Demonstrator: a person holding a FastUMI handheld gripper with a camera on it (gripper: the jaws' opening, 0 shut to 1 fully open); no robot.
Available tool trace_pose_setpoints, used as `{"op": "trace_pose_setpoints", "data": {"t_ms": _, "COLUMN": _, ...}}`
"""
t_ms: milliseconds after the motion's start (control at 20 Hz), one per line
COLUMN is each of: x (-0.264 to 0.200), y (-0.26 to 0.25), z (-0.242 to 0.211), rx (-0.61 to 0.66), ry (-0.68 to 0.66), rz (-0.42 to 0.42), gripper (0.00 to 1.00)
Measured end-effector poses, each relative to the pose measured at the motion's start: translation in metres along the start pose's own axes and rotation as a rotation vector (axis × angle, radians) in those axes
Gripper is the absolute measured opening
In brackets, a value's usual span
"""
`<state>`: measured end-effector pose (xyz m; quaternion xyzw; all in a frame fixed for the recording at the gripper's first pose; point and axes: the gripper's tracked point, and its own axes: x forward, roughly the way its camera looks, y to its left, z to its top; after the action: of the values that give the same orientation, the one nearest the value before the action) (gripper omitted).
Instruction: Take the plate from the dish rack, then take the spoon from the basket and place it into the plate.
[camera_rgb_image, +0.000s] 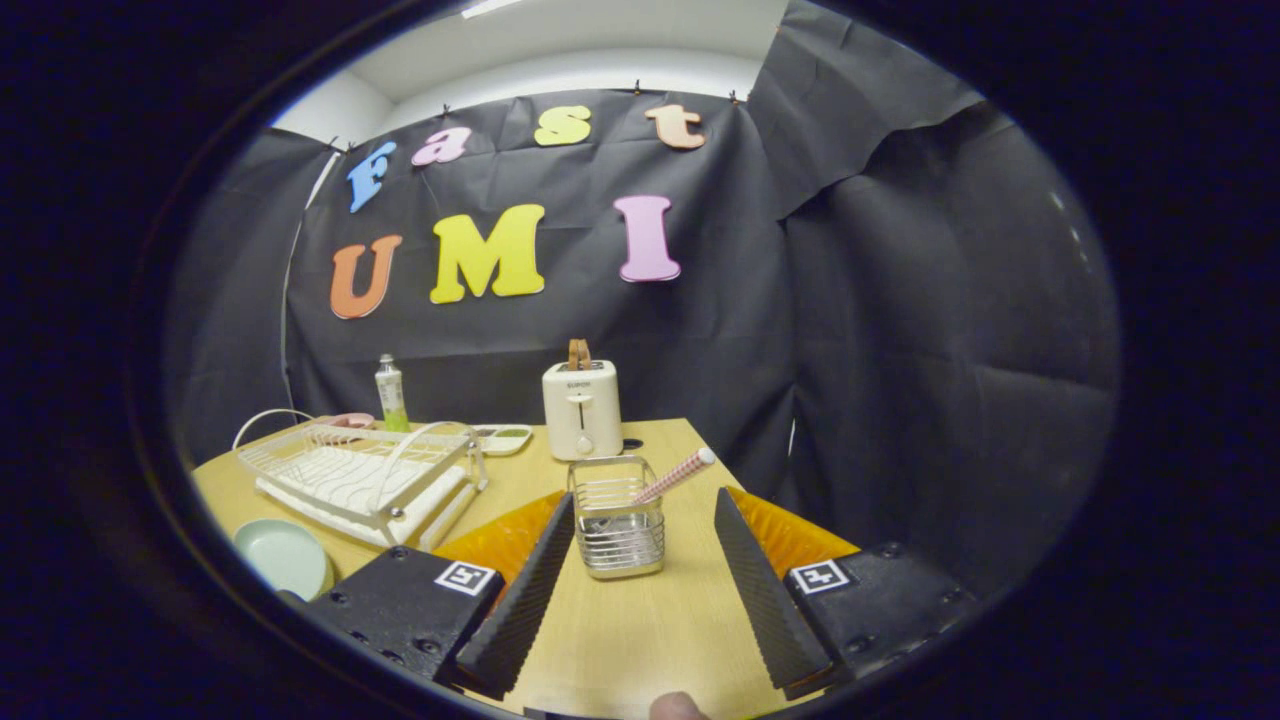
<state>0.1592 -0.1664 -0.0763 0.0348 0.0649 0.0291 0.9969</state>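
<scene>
Low in the frame we see our gripper (645, 505) with its fingers apart, the metal wire basket (617, 517) between their tips holding a pink-checked-handled spoon (677, 475). At lower left lies the pale green round plate (283, 556), beside the white wire dish rack (362, 477). Farther back at centre stands a cream toaster (581, 408).

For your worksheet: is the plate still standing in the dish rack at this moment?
No. The plate lies flat on the table in front of the dish rack, while the open gripper faces the basket holding the spoon.
</scene>
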Motion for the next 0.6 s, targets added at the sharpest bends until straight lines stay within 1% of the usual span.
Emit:
{"op": "trace_pose_setpoints", "data": {"t_ms": 100, "x": 0.024, "y": -0.006, "z": 0.003, "rx": -0.019, "ry": 0.016, "rz": 0.024, "gripper": 0.91}}
{"op": "trace_pose_setpoints", "data": {"t_ms": 200, "x": 0.043, "y": -0.009, "z": 0.0, "rx": 0.009, "ry": 0.053, "rz": 0.05, "gripper": 0.92}}
{"op": "trace_pose_setpoints", "data": {"t_ms": 300, "x": 0.056, "y": -0.01, "z": -0.002, "rx": 0.032, "ry": 0.07, "rz": 0.071, "gripper": 0.88}}
{"op": "trace_pose_setpoints", "data": {"t_ms": 400, "x": 0.064, "y": -0.005, "z": -0.001, "rx": 0.031, "ry": 0.081, "rz": 0.108, "gripper": 0.83}}
{"op": "trace_pose_setpoints", "data": {"t_ms": 500, "x": 0.073, "y": -0.004, "z": -0.002, "rx": 0.017, "ry": 0.097, "rz": 0.122, "gripper": 0.73}}
{"op": "trace_pose_setpoints", "data": {"t_ms": 600, "x": 0.076, "y": 0.002, "z": 0.0, "rx": 0.042, "ry": 0.112, "rz": 0.147, "gripper": 0.63}}
